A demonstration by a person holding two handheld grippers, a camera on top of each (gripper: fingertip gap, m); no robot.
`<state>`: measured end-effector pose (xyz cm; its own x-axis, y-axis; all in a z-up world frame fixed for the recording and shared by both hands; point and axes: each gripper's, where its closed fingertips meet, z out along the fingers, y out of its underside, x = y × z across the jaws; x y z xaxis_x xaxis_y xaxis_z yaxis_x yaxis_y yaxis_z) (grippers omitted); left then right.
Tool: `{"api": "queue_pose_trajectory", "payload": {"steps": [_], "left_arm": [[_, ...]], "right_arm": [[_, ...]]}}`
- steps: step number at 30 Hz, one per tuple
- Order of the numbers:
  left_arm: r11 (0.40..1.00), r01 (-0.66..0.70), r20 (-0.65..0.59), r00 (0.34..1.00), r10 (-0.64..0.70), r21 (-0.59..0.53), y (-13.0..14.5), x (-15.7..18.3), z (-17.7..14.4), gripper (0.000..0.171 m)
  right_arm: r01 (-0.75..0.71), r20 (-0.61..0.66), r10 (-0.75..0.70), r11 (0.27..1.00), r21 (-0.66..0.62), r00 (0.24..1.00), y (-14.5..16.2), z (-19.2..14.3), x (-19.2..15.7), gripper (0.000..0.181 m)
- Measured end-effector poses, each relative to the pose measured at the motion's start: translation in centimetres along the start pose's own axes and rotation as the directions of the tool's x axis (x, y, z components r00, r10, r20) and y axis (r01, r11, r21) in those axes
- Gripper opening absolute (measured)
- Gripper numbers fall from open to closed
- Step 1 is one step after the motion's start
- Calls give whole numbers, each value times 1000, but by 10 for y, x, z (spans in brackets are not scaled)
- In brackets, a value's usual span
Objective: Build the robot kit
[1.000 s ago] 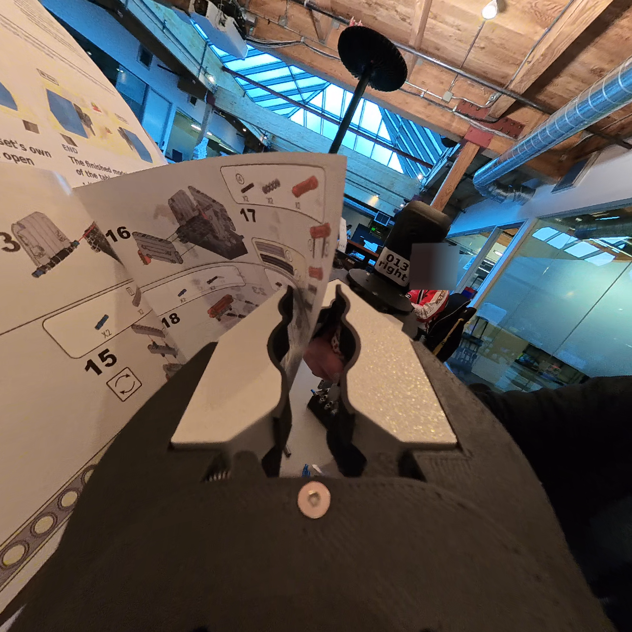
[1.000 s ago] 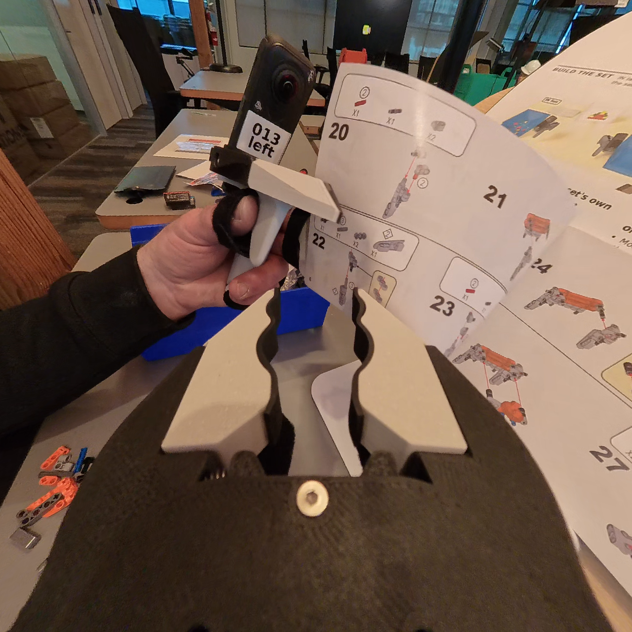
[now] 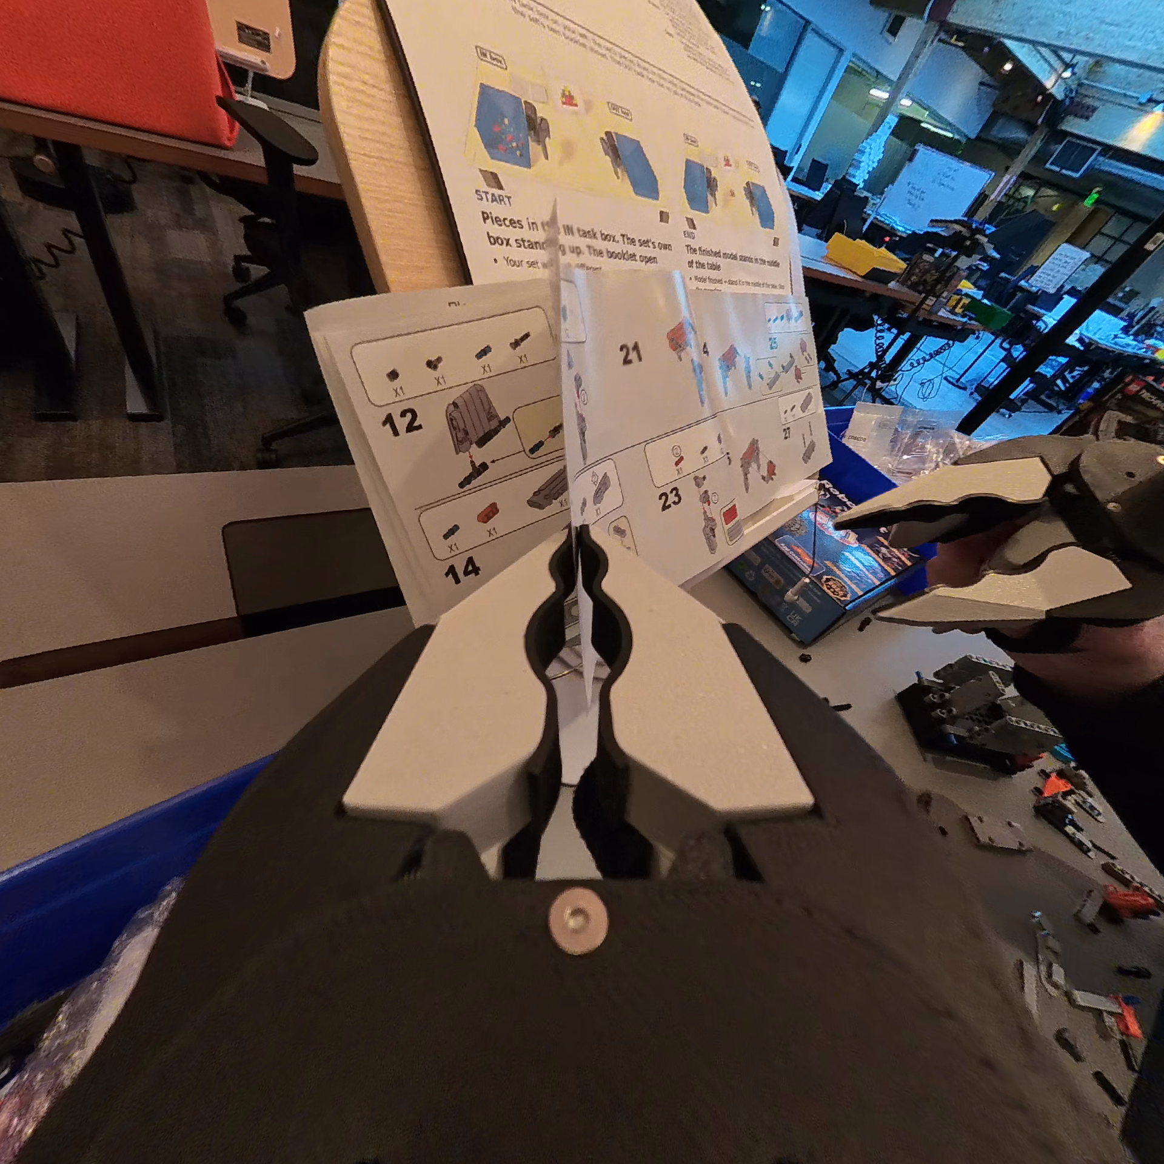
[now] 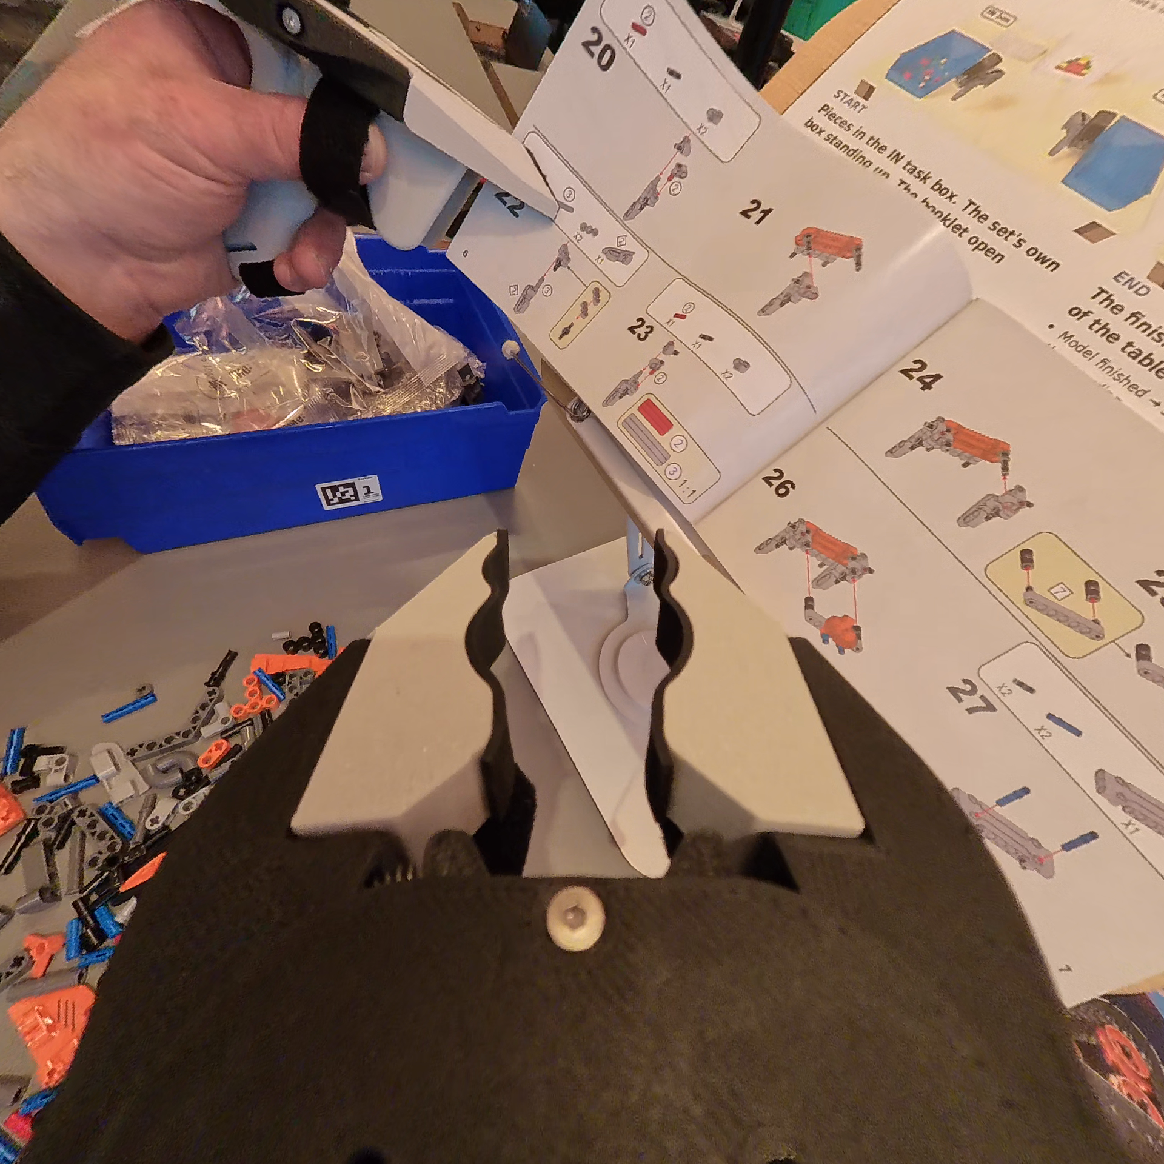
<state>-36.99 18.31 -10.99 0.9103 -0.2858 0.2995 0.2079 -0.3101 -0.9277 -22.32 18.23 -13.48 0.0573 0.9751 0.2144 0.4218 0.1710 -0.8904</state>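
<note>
- We had the left gripper pinched on one booklet page, lifted mid-turn.
- Our right gripper gaped empty over the white stand.
- Next, we judged, the page needed laying flat.

Open right gripper near booklet — blue bin beyond

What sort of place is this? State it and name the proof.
Probably a shared open-plan workshop or lab. Rows of cluttered worktables run back under exposed beams, a whiteboard stands behind them, and the near table holds loose building pieces and an open instruction booklet.
</note>
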Motion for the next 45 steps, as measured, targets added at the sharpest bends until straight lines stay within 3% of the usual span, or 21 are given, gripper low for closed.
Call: {"api": "queue_pose_trajectory", "payload": {"steps": [4, 8, 13, 18, 24, 32, 35, 39, 45], "left_arm": [[998, 41, -129, 991, -33, 55, -11, 20, -6, 0], [995, 78, -265, 963, -57, 69, -18, 44, -10, 0], [993, 104, -458, 886, -68, 53, -23, 88, -8, 0], [987, 150, -596, 799, -83, 64, -33, 122, -5, 4], [978, 193, -695, 714, -87, 76, -39, 144, -6, 12], [953, 295, -842, 529, -105, 67, -48, 175, -7, 20], [950, 310, -859, 497, -123, 44, -45, 183, 1, 20], [954, 297, -854, 507, -116, 47, -44, 189, 5, 23], [971, 229, -786, 612, -89, 69, -42, 180, 5, 33]], "right_arm": [[50, -37, -50, 999, 11, 998, -6, 3, -5, 49], [139, -60, -133, 986, 96, 989, -36, 13, -23, 52], [188, -93, -174, 967, 174, 980, -73, 23, -40, 47], [213, -132, -188, 956, 204, 973, -85, 18, -40, 39], [152, -113, -124, 947, 283, 986, -92, -5, -34, 30], [-15, 27, 3, 904, 428, 1000, -98, -34, -29, 36], [-25, 37, 10, 898, 440, 999, -95, -38, -26, 36], [-23, 38, 7, 899, 437, 999, -92, -40, -24, 31], [-12, 30, 0, 903, 429, 1000, -91, -37, -24, 27]]}}
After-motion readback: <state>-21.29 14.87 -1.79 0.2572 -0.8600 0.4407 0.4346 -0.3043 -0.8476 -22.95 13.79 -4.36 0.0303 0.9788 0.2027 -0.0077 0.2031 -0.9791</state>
